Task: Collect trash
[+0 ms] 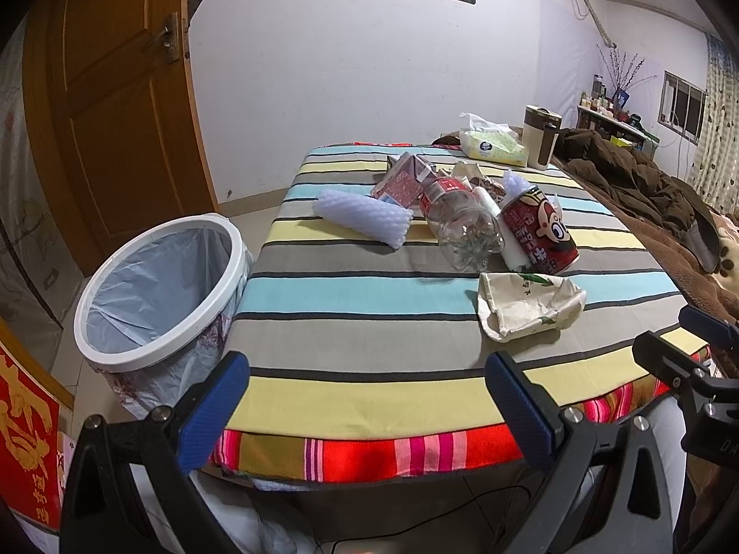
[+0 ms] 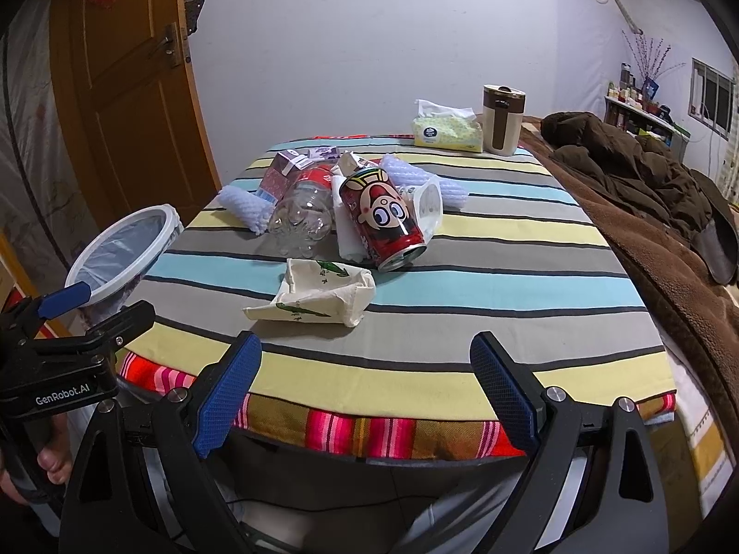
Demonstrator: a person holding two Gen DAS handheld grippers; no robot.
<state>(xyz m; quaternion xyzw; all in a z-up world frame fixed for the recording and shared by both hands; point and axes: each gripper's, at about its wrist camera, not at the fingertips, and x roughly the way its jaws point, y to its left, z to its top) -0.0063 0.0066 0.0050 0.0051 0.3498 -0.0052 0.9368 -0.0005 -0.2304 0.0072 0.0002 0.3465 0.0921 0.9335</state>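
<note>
You stand at the near edge of the striped table (image 1: 369,314), which serves as the reference for everything below. Off its left side, on the floor and touching the cloth's edge, sits the lined waste bin (image 1: 159,295), mouth open toward you and nothing visible inside. On the table's far half lies the trash cluster: a clear plastic bottle (image 1: 462,226) lying on its side with its base toward you, a red drink can (image 2: 383,217) also on its side just right of the bottle with its long axis running from the far side toward you, a white foam sleeve (image 1: 362,217) left of the bottle lying roughly crosswise, and a crushed carton (image 1: 402,180) behind them. Nearest your edge, apart from the cluster, lies the crumpled paper wrapper (image 2: 318,298). The tissue pack (image 2: 445,131) and the mug (image 2: 502,120) at the table's far edge do not look like trash. Your left gripper (image 1: 367,404) and right gripper (image 2: 367,385) both hover over the near edge with fingers spread wide and nothing between them. The wrapper lies straight ahead of the right gripper and right of the left gripper's line, so the right is judged nearer; the bin is on the left hand's side.
</note>
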